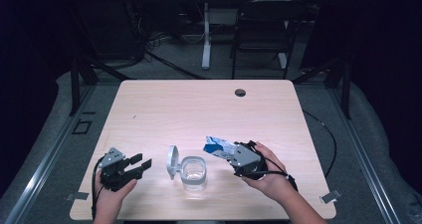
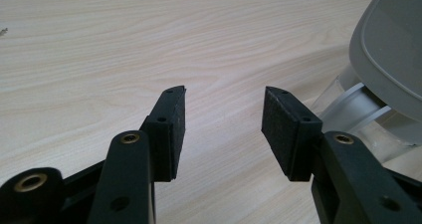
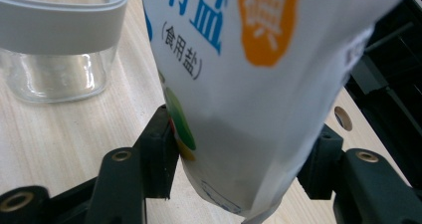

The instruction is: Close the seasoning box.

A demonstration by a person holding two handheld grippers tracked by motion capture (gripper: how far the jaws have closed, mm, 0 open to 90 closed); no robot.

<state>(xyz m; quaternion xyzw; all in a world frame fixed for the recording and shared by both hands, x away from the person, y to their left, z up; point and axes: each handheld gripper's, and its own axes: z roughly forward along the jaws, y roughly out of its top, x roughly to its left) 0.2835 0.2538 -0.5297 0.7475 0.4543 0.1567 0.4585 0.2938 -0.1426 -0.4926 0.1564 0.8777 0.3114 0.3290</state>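
From the high view, a clear jar [image 1: 193, 172] stands near the front edge of the table [image 1: 199, 109], its grey lid [image 1: 172, 161] swung open to the left so the mouth is free to take a pour. The right gripper [image 1: 230, 153] holds a white and blue salt bag [image 1: 217, 145] just right of the jar, tipped toward it, which looks like the lead-in to pouring. The left gripper [image 1: 137, 164] sits left of the jar, apart from it, with its 2 jaws spread and nothing between them; I judge it waits ready to steady the jar or lid.

In the left gripper view, the 2 black pads [image 2: 171, 129] stand wide apart over bare wood, and the open lid [image 2: 388, 45] rises at the right edge, close but not touched.

In the right gripper view, the jaws press on the lower part of the salt bag [image 3: 249, 84] from both sides, a grip low enough to upend it. The jar [image 3: 54, 50] stands at the upper left, its grey rim near the bag's side.
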